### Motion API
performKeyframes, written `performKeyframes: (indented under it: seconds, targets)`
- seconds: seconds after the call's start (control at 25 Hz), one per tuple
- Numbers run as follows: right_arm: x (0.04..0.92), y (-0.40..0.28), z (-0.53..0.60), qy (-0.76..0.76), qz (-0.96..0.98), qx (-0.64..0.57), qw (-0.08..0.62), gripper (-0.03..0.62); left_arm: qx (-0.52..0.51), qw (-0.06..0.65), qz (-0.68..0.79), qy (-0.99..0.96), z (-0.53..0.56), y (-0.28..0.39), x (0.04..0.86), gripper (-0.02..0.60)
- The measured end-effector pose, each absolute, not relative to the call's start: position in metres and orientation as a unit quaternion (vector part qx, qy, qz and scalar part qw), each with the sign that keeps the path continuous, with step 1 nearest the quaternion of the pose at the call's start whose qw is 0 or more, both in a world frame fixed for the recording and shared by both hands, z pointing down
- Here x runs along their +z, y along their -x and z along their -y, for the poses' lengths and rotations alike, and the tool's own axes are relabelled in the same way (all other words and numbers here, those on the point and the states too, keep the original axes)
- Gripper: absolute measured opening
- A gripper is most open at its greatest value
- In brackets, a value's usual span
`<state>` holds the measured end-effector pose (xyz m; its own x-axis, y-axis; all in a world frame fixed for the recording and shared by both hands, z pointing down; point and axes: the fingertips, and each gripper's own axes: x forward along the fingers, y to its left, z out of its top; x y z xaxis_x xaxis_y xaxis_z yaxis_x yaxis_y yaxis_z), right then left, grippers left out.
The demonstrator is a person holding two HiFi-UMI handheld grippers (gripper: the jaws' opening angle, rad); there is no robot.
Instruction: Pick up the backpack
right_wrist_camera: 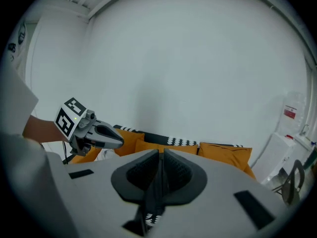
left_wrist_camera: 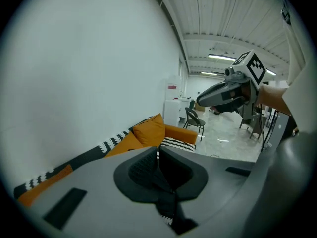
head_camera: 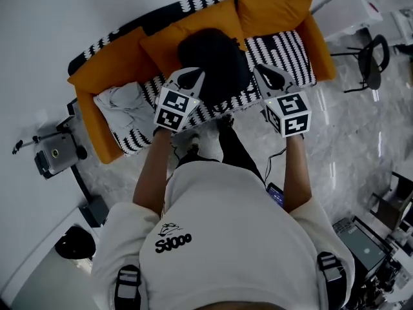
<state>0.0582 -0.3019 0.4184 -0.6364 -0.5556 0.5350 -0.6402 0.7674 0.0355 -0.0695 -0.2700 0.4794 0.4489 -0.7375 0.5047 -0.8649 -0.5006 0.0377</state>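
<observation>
In the head view a black backpack [head_camera: 213, 63] sits in the middle of a sofa [head_camera: 284, 47] with a black-and-white cover and orange cushions. My left gripper [head_camera: 191, 77] hovers at the backpack's left edge and my right gripper [head_camera: 270, 75] just off its right side. Both are shut with nothing between the jaws. In the left gripper view the jaws [left_wrist_camera: 158, 152] are pressed together, with the right gripper [left_wrist_camera: 223, 95] beyond them. In the right gripper view the shut jaws [right_wrist_camera: 161, 155] point at the orange cushions [right_wrist_camera: 223, 152], with the left gripper [right_wrist_camera: 99, 134] at the left. The jaws hide the backpack in both gripper views.
A crumpled grey cloth [head_camera: 126, 105] lies on the sofa's left end. A black office chair [head_camera: 371, 60] stands right of the sofa, with a white cabinet [head_camera: 352, 8] behind it. A camera device [head_camera: 58, 152] sits on the floor at the left. The person's feet [head_camera: 193, 144] stand against the sofa's front.
</observation>
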Motion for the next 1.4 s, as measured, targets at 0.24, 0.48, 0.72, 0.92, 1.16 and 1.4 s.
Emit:
performKeyframes:
  seconds: [0.24, 0.48, 0.72, 0.92, 1.16, 1.4]
  targets:
    - [0.464, -0.063, 0.351, -0.277, 0.911, 0.118, 0.283, 0.038, 0.236, 0.192, 0.484, -0.821, 0.304, 0.056, 0.514, 0.025]
    - [0.498, -0.050, 0.380, -0.228, 0.918, 0.138, 0.295, 0.039, 0.252, 0.216, 0.497, -0.802, 0.328, 0.058, 0.541, 0.025]
    - [0.530, -0.047, 0.403, -0.197, 0.918, 0.157, 0.306, 0.041, 0.264, 0.244, 0.498, -0.789, 0.344, 0.052, 0.572, 0.025]
    - [0.561, -0.044, 0.419, -0.174, 0.913, 0.190, 0.316, 0.086, 0.272, 0.275, 0.495, -0.778, 0.355, 0.050, 0.600, 0.026]
    - [0.595, -0.033, 0.431, -0.156, 0.906, 0.209, 0.333, 0.103, 0.273, 0.308, 0.494, -0.766, 0.364, 0.055, 0.632, 0.037]
    - [0.624, -0.023, 0.446, -0.139, 0.898, 0.214, 0.357, 0.107, 0.274, 0.337, 0.479, -0.763, 0.373, 0.058, 0.664, 0.144]
